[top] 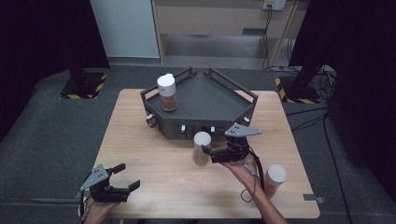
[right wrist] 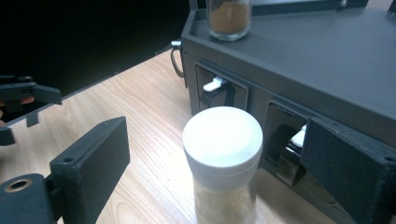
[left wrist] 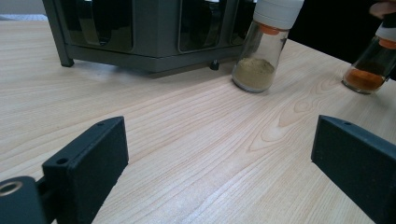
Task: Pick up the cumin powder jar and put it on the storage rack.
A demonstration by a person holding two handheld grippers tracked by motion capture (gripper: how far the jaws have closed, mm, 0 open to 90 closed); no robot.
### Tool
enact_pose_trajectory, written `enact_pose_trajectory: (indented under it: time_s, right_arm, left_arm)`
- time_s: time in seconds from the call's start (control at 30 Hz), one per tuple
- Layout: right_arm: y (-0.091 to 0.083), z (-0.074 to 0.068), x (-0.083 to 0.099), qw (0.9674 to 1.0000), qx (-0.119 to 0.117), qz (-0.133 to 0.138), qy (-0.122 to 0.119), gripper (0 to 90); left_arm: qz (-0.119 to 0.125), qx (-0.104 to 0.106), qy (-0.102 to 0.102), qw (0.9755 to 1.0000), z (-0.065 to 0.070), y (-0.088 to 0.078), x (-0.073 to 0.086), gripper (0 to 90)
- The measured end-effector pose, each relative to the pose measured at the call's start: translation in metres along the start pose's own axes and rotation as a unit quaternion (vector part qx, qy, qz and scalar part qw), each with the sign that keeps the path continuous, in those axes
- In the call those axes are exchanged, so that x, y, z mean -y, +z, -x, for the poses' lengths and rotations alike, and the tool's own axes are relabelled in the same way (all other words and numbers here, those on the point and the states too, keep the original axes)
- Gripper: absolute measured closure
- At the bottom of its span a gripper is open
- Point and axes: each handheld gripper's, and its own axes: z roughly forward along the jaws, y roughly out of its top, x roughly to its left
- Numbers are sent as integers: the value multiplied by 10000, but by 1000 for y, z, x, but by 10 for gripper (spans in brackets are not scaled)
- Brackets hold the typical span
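Closing in on the pale spice jar [top: 201, 145] with my right claw [top: 208, 151]: jaws wide, straddling it, not pressing yet. Jar stands on the tabletop [top: 140, 140] just near of the grey rack [top: 205, 100]. Next: squeeze, then lift. Left claw [top: 125, 179] idles open and empty, near left. Left gripper view adds an orange-powder jar [left wrist: 371, 63]; right gripper view shows the rack's front slots [right wrist: 219, 93].

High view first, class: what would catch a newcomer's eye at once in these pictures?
The dark grey rack at the table's far middle stands out, with a white-capped jar of brown spice on its left corner. In front of it the right claw reaches with open jaws around a pale-powder jar without touching it. An orange-spice jar stands near the right edge.
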Motion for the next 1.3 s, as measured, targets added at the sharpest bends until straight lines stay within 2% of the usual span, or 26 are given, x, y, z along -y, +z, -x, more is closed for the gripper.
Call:
enact_pose_trajectory:
  time_s: [0.13,0.3,0.53,0.67,0.77,0.8,0.9,0.97,1.0,1.2,1.3]
  right_arm:
    - [18,0,7,9999,87,-47,-47,86]
    - [33,2,12,9999,42,-98,-27,98]
    - [46,4,23,9999,107,-104,50,120]
    - [52,2,25,9998,159,-132,-53,141]
    - [58,1,29,9997,168,-144,-80,178]
    - [60,-2,32,9995,237,-131,-172,240]
    - [63,-4,33,9992,311,-171,-199,281]
    - [64,-2,36,9994,240,-98,-226,334]
    - [65,-7,36,9990,314,-81,-292,336]
    - [64,-8,35,9992,347,-89,-197,338]
    - [62,-9,32,9991,346,-119,-225,338]
  left_arm:
    - [-4,2,6,10000,0,0,0,29]
    - [-28,-3,31,10000,0,0,-1,29]
    - [-27,9,34,10000,0,0,-1,29]
    - [-29,3,35,10000,0,0,-1,29]
    - [-29,0,37,10000,0,0,-1,29]
    - [-34,-5,38,10000,0,0,-1,29]
    - [-32,-3,39,10000,0,0,-1,29]
    - [-39,-3,40,10000,0,0,-1,29]
    - [-39,-5,43,10000,0,0,-1,29]
    - [-29,4,40,10000,0,0,-1,29]
    - [-38,8,52,10000,0,0,-1,29]
